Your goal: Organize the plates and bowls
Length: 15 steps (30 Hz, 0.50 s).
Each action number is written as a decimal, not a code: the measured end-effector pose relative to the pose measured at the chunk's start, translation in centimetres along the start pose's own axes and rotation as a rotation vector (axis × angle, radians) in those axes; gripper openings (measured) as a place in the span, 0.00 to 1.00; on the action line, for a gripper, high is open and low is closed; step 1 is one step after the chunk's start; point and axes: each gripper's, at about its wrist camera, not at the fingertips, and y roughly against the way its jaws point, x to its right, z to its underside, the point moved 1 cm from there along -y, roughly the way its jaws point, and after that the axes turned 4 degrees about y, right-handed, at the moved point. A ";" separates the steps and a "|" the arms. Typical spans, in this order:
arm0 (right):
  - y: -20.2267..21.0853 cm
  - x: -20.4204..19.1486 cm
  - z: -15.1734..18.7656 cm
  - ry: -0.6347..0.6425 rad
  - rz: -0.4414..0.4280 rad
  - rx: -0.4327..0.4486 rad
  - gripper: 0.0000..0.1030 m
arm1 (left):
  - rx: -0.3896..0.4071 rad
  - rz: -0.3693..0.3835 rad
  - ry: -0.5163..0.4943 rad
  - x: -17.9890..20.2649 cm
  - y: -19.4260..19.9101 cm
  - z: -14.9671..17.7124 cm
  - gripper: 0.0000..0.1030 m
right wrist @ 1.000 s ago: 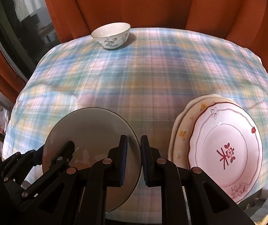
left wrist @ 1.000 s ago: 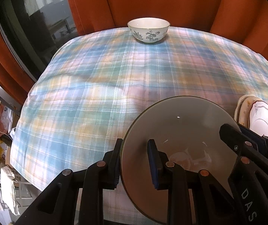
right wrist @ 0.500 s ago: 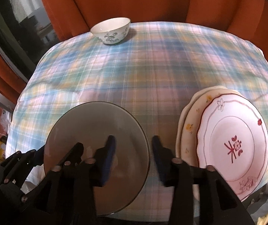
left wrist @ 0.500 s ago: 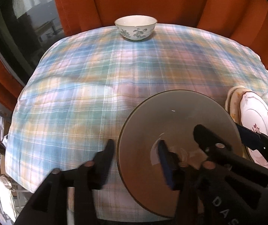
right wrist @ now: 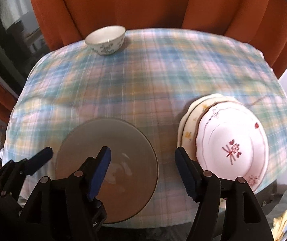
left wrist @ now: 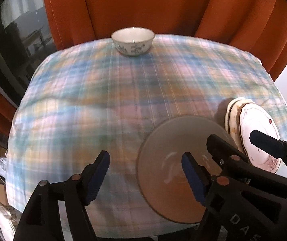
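A grey glass plate (left wrist: 179, 138) (right wrist: 111, 138) lies flat on the plaid tablecloth near the front edge. My left gripper (left wrist: 146, 170) hovers over its left rim, jaws opening, pads clear of the glass. My right gripper (right wrist: 143, 173) straddles the plate's right rim, jaws also opening and pressing on nothing; it shows in the left wrist view too (left wrist: 234, 140). One left finger (right wrist: 42, 156) appears in the right wrist view. A stack of patterned plates (left wrist: 258, 132) (right wrist: 231, 140) sits at the right. A white floral bowl (left wrist: 133, 41) (right wrist: 105, 39) stands at the far edge.
The plaid tablecloth (left wrist: 103, 100) covers the whole table. Orange curtains (left wrist: 143, 6) hang close behind the far edge. A dark window (left wrist: 12, 40) is at the left. Clutter lies on the floor below the table's left and right front corners.
Both grippers were shut on the grey plate's rim; their jaws have spread wide and both have lifted away. The plate now rests free on the cloth.
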 end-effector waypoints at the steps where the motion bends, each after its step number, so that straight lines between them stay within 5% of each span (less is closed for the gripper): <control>1: 0.2 -0.1 -0.1 -0.005 0.001 0.003 0.71 | -0.001 0.004 -0.004 -0.2 0.2 -0.1 0.74; 15: 3.0 -3.1 -2.9 -0.066 0.017 0.058 0.71 | 0.050 0.033 -0.033 -3.1 3.2 -3.5 0.74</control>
